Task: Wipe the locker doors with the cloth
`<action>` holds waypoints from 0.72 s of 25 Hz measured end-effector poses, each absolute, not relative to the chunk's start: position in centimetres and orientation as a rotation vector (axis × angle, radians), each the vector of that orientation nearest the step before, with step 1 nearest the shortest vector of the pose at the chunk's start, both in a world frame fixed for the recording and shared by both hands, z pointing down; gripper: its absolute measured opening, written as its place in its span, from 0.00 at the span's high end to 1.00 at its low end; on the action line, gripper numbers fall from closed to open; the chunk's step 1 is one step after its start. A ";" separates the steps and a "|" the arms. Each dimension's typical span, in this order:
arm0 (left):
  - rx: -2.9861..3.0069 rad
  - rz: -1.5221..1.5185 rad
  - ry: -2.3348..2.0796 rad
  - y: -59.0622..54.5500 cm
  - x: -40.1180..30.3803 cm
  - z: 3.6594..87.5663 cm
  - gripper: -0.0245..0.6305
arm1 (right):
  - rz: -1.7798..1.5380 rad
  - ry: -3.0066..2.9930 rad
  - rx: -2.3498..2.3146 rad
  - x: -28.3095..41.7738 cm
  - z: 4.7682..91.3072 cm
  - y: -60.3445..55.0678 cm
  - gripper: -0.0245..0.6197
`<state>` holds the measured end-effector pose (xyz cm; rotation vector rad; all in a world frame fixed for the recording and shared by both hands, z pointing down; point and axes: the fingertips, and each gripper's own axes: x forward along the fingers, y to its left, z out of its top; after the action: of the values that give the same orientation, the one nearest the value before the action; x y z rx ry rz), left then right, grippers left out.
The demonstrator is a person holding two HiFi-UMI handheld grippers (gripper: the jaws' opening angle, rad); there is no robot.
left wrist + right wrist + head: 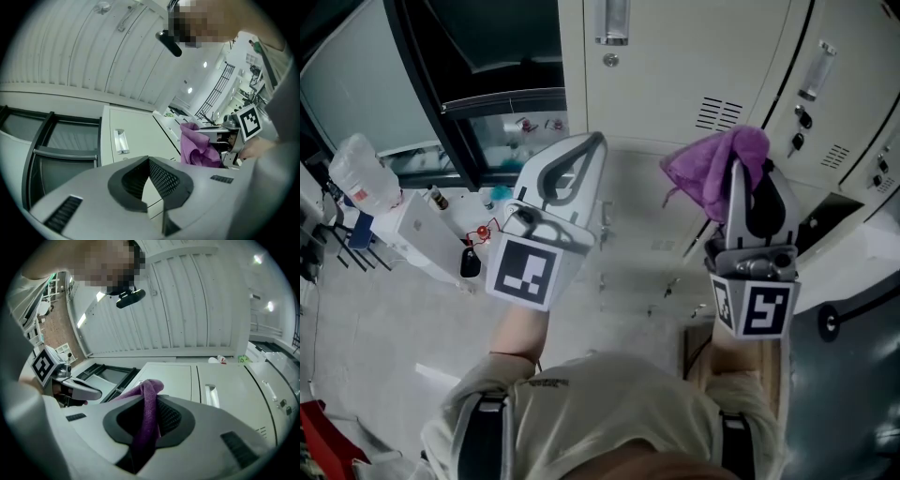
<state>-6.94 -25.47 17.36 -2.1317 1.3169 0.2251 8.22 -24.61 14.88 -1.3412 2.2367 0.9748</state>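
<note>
The right gripper (pixel 752 173) is clamped on a narrow fold of the purple cloth (pixel 712 164), held up near the locker doors (pixel 675 56). The left gripper (pixel 592 145) is closed on nothing. Dragging against the door could pull that thin fold free, or let the bare jaws scrape the paint.

— Entry one: right gripper (pixel 755 173)?
— Pale grey shell, black pads. Its marker cube (pixel 757 309): black-and-white squares. Between its jaws, cloth (pixel 717 169): plain purple.
— Entry two: left gripper (pixel 586 150)?
— Same grey shell, black pads, black-and-white squares.
— Ahead of both grippers?
— Cream locker doors (pixel 675 66), unpatterned, with dark seams. One handle (pixel 612 21): silver.
</note>
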 end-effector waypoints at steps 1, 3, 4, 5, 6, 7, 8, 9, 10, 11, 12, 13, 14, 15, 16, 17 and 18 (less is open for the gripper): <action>-2.132 0.224 1.314 -25.4 -6.9 17.3 0.96 | 0.976 2.235 -1.343 8.3 14.9 -24.5 0.88; -2.130 0.224 1.308 -25.3 -6.8 17.2 0.96 | 0.979 2.232 -1.345 8.4 14.9 -24.3 0.88; -2.131 0.225 1.306 -25.3 -6.7 17.1 0.96 | 0.981 2.231 -1.345 8.4 14.9 -24.3 0.88; -2.132 0.224 1.306 -25.3 -6.7 17.1 0.96 | 0.982 2.232 -1.345 8.3 14.9 -24.2 0.88; -2.134 0.222 1.307 -25.3 -6.7 17.2 0.96 | 0.982 2.234 -1.345 8.3 15.0 -24.2 0.88; -2.137 0.220 1.308 -25.3 -6.7 17.2 0.96 | 0.982 2.236 -1.345 8.2 15.0 -24.2 0.88; -2.138 0.220 1.309 -25.3 -6.7 17.2 0.96 | 0.982 2.238 -1.345 8.1 15.1 -24.2 0.88; -2.140 0.222 1.310 -25.3 -6.8 17.2 0.96 | 0.982 2.240 -1.344 8.0 15.1 -24.2 0.88; -2.141 0.224 1.310 -25.3 -6.8 17.2 0.96 | 0.982 2.243 -1.343 8.0 15.1 -24.2 0.88; -2.142 0.225 1.310 -25.2 -6.9 17.2 0.96 | 0.981 2.245 -1.343 7.9 15.2 -24.2 0.88; -2.141 0.227 1.308 -25.2 -6.9 17.1 0.96 | 0.980 2.246 -1.342 7.9 15.2 -24.2 0.88; -2.141 0.228 1.306 -25.1 -6.9 17.1 0.96 | 0.979 2.247 -1.341 7.9 15.2 -24.2 0.88; -2.140 0.228 1.305 -25.1 -6.9 17.1 0.96 | 0.978 2.247 -1.339 7.9 15.2 -24.1 0.88; -2.141 0.228 1.305 -25.1 -6.8 17.0 0.96 | 0.978 2.246 -1.336 7.9 15.2 -24.1 0.88; -2.141 0.227 1.305 -25.1 -6.8 17.0 0.96 | 0.978 2.246 -1.334 7.9 15.2 -24.0 0.88; -2.141 0.226 1.306 -25.1 -6.8 17.0 0.96 | 0.978 2.247 -1.331 7.9 15.2 -24.0 0.88; -2.141 0.225 1.306 -25.1 -6.8 17.0 0.96 | 0.978 2.247 -1.329 7.8 15.2 -24.0 0.88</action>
<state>-6.80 -25.11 17.04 -2.1407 1.3061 0.2249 7.83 -24.00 15.15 -1.3288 2.2471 0.9776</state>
